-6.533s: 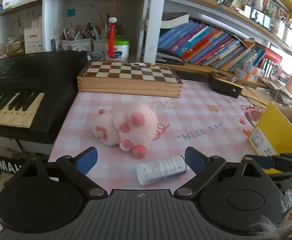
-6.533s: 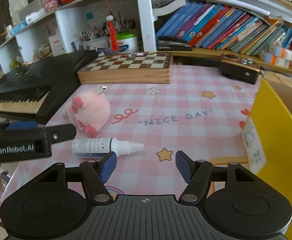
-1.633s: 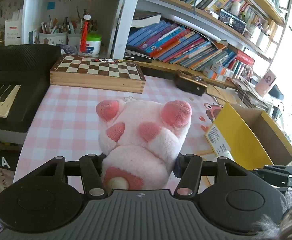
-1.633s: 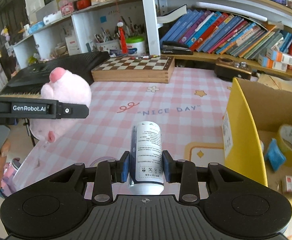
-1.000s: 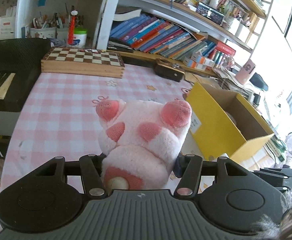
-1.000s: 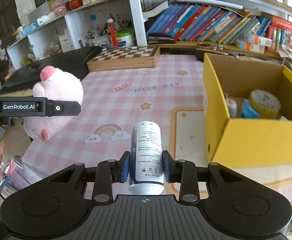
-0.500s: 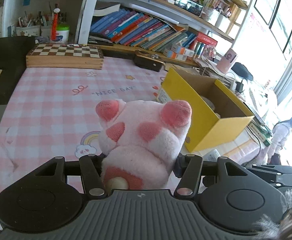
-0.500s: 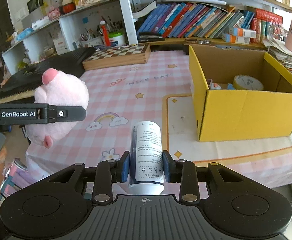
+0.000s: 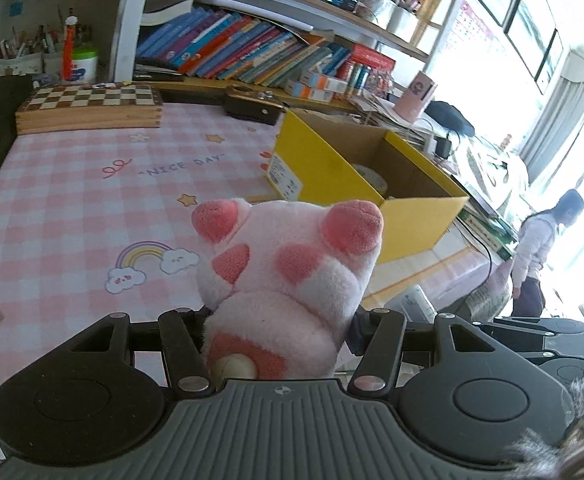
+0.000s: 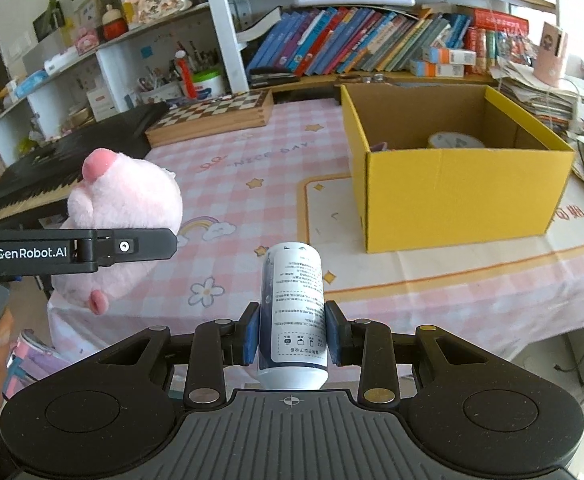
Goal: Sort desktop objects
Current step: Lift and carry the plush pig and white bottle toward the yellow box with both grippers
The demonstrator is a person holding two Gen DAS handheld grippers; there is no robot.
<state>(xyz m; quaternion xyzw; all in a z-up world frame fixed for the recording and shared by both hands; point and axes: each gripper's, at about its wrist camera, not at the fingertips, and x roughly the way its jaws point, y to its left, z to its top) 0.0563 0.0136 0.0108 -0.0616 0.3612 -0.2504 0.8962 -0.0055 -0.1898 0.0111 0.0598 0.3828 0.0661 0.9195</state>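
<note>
My left gripper point(image 9: 277, 326) is shut on a pink plush pig point(image 9: 287, 276), held in the air over the near edge of the table with its feet pointing forward. The right wrist view shows the same pig point(image 10: 127, 216) at the left, clamped in the left gripper's black arm point(image 10: 91, 250). My right gripper point(image 10: 292, 338) is shut on a white spray bottle point(image 10: 294, 312), its blue pads pressing both sides. An open yellow cardboard box point(image 10: 452, 196) stands on the table ahead and to the right, also visible in the left wrist view as the box point(image 9: 332, 168). A tape roll point(image 10: 454, 140) lies inside it.
A pink checked cloth point(image 10: 251, 184) covers the table. A wooden chessboard box point(image 10: 211, 116) sits at the back, a black keyboard point(image 10: 51, 176) at the left. Bookshelves point(image 10: 372, 48) line the back. A person point(image 9: 540, 248) stands by the window at the right.
Both grippers have drawn back from the table and swung toward the right, each keeping its object. The yellow box now sits nearer the middle of both views.
</note>
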